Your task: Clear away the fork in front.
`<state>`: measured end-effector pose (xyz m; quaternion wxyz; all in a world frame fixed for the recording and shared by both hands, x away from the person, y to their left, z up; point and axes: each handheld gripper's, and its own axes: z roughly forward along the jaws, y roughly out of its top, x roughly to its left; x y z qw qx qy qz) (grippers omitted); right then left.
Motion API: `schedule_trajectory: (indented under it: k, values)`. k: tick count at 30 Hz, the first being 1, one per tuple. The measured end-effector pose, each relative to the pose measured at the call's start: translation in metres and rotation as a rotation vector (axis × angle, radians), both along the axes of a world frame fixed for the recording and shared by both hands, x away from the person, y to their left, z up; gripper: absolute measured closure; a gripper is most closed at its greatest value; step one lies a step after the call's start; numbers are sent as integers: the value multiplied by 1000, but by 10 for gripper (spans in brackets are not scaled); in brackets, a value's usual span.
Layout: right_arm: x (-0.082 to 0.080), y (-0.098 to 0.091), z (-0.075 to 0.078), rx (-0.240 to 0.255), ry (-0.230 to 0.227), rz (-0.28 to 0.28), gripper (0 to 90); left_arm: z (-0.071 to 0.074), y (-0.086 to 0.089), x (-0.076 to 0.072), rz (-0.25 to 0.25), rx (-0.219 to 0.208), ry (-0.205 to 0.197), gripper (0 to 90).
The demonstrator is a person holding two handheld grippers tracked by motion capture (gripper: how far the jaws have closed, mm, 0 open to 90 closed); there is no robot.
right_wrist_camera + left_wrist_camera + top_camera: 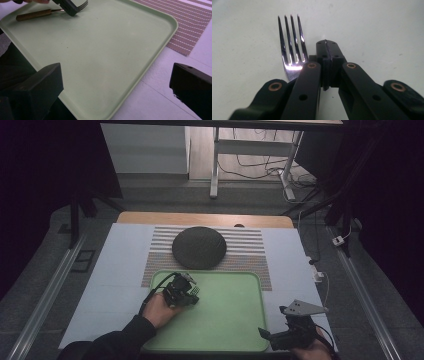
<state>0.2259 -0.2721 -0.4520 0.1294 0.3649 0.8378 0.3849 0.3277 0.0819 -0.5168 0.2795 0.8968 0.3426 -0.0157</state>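
My left tool (327,46) is resting pressed together on the green tray (235,320), the fork (291,47) touching at its nine o'clock; my right tool (117,82) is spread, gripping nothing.

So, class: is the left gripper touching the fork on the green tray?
Touching. In the right gripper view the left gripper sits closed across the fork, between its wooden handle and tines, above the green tray; the left gripper view shows the tines beside its shut jaws.
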Motion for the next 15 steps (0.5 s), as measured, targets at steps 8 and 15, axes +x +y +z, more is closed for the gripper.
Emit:
schedule_trajectory:
  k: [8,15]
  values:
    - [0,0,0,1,1,2,0,0,18,9,76,33,-22,882]
    - [0,0,0,4,5,2,0,1,43,19,161,47,-1,882]
